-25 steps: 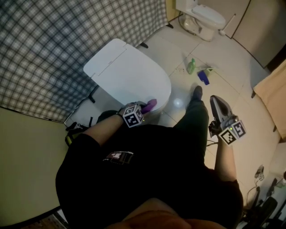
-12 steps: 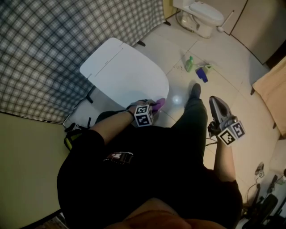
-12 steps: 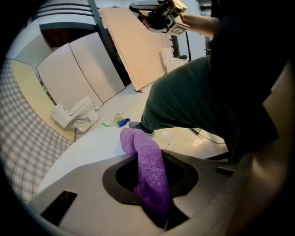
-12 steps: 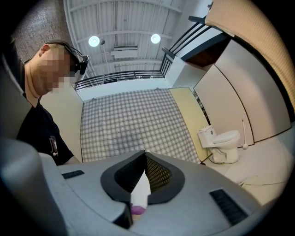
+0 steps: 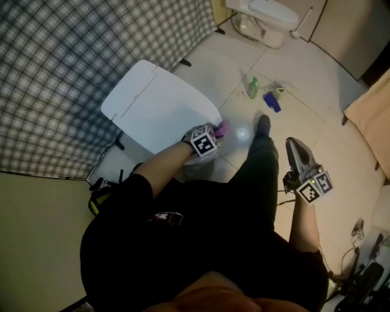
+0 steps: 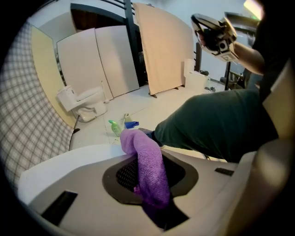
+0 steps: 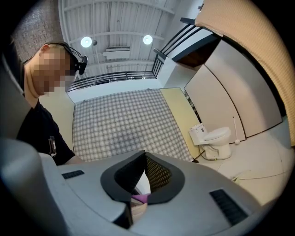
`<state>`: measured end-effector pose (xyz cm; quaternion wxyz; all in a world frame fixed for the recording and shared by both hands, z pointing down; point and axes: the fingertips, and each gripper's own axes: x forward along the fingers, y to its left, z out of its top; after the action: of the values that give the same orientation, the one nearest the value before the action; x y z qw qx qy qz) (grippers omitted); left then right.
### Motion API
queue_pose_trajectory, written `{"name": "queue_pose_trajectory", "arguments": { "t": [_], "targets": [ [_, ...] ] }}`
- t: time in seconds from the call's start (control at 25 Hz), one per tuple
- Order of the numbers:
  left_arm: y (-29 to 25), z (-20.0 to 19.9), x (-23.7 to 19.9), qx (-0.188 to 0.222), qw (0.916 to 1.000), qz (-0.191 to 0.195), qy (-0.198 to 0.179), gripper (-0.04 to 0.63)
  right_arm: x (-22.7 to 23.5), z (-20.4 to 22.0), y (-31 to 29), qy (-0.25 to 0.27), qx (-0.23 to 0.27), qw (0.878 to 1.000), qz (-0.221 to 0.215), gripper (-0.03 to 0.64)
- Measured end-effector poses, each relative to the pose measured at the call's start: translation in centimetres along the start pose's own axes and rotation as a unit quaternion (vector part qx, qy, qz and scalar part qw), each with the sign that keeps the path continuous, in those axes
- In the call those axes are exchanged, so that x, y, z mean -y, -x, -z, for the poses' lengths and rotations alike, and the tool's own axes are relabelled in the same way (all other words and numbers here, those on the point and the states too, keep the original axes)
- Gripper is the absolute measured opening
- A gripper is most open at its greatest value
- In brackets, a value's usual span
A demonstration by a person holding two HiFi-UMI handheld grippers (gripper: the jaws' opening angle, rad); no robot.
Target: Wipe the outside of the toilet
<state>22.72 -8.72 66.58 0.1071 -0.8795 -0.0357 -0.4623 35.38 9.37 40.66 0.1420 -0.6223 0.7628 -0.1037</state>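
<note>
Pressing a purple cloth (image 6: 148,168) to the front rim of the toilet (image 5: 152,109), the left gripper (image 5: 214,131) has its jaws clamped on the fabric. The cloth is a soft, nubbly knit that bunches into a rounded hump above the dark, mesh-textured pads and hangs down between them. The toilet is glossy white, with a smooth oval lid that is closed and a squared tank end lying against a wall of grey checked fabric (image 5: 67,55). The right gripper (image 5: 292,143) is held off to the side over the pale, shiny tiled floor (image 5: 317,122), well apart from the toilet. Its jaws are drawn together to a narrow point with nothing between them. Beyond the toilet, a green bottle (image 5: 252,87) and a blue spray bottle (image 5: 272,102) lie near each other on the tiles. Farther off, a second white toilet (image 5: 265,13) stands by flat beige panels, with a thin white brush (image 5: 303,24) leaning just beside it.
</note>
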Motion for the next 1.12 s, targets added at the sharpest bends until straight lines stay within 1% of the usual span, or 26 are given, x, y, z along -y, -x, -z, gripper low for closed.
{"name": "queue_pose_trajectory", "arguments": {
  "t": [0.12, 0.2, 0.28, 0.4, 0.52, 0.6, 0.68, 0.8, 0.92, 1.0, 1.04, 1.12],
  "targets": [
    [-1.3, -0.9, -3.4, 0.011, 0.9994, -0.002, 0.034, 0.091, 1.8, 0.1, -0.1, -0.005, -0.004, 1.000, 0.012, 0.003],
    [-1.7, -1.3, -6.2, 0.011, 0.9991, -0.007, 0.040, 0.091, 3.0, 0.3, -0.3, -0.010, -0.008, 1.000, 0.021, 0.003],
    [-1.8, -0.8, -9.3, 0.002, 0.9990, -0.017, 0.041, 0.091, 4.2, 0.7, -0.6, -0.016, -0.015, 0.999, 0.030, 0.003],
    [-1.6, 0.6, -14.6, -0.011, 0.9976, -0.037, 0.057, 0.091, 5.9, 1.7, -1.3, -0.024, -0.034, 0.998, 0.043, 0.003],
    [-0.8, 2.9, -21.0, -0.027, 0.9948, -0.066, 0.072, 0.091, 7.2, 2.9, -2.9, -0.030, -0.058, 0.997, 0.050, 0.003],
    [0.1, 4.8, -25.7, -0.030, 0.9914, -0.084, 0.095, 0.091, 7.9, 3.6, -4.1, -0.035, -0.073, 0.995, 0.054, 0.003],
    [1.2, 7.1, -30.6, -0.029, 0.9849, -0.106, 0.134, 0.091, 9.0, 4.5, -5.3, -0.040, -0.092, 0.993, 0.060, 0.003],
    [3.1, 10.3, -38.1, -0.009, 0.9694, -0.140, 0.201, 0.091, 10.5, 6.1, -7.2, -0.050, -0.119, 0.989, 0.068, 0.003],
    [5.0, 13.3, -45.1, 0.012, 0.9539, -0.171, 0.246, 0.091, 11.3, 7.6, -9.7, -0.051, -0.136, 0.987, 0.071, 0.003],
    [6.2, 15.6, -48.7, 0.017, 0.9432, -0.191, 0.271, 0.091, 11.4, 8.0, -11.6, -0.042, -0.143, 0.987, 0.065, 0.003],
    [6.6, 16.6, -50.0, 0.024, 0.9381, -0.194, 0.286, 0.091, 11.3, 8.2, -12.5, -0.036, -0.145, 0.987, 0.059, 0.003],
    [7.5, 17.8, -52.1, 0.059, 0.9262, -0.185, 0.323, 0.091, 11.2, 8.4, -14.4, -0.029, -0.142, 0.988, 0.047, 0.003]
  ]
}}
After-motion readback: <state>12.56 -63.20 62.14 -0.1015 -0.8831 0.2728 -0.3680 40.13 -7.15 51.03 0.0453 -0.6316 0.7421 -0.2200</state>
